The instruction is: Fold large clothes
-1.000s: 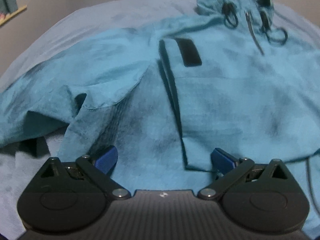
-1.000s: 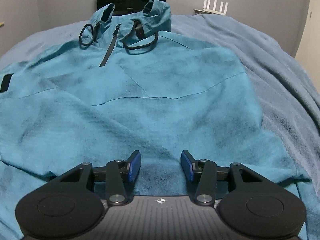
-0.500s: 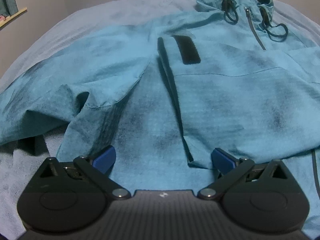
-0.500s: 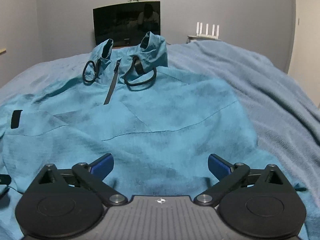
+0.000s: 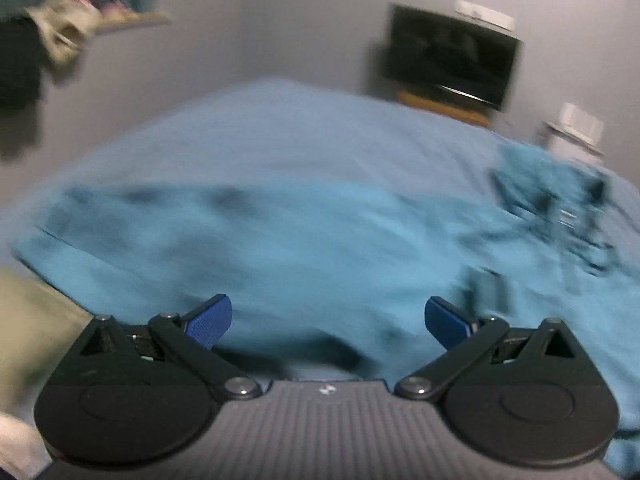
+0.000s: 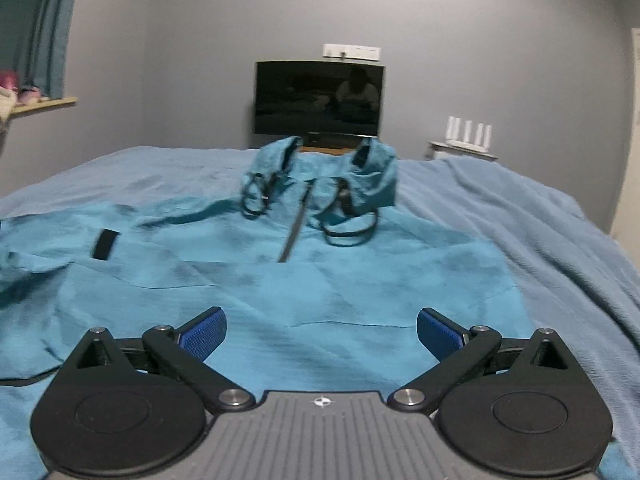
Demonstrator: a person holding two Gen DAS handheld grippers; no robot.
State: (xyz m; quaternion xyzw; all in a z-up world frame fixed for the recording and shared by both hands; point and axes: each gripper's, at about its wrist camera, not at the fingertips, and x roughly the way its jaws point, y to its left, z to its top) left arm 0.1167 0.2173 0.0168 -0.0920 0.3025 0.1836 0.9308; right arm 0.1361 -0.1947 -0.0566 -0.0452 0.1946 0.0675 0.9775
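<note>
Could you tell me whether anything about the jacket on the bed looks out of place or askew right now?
Nothing looks damaged. The teal jacket lies on the blue blanket with its hood bunched upright and the black drawcords looped loosely over the chest. The left side is rumpled where a sleeve is folded in.

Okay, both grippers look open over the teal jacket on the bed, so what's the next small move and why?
Probably bring the left hand-held gripper down onto the jacket's spread-out sleeve and pinch its edge, to fold it across the body. Both the left and the right hand-held gripper stand open and hold nothing, and in the right wrist view that side already looks folded in, with a straight edge.
</note>
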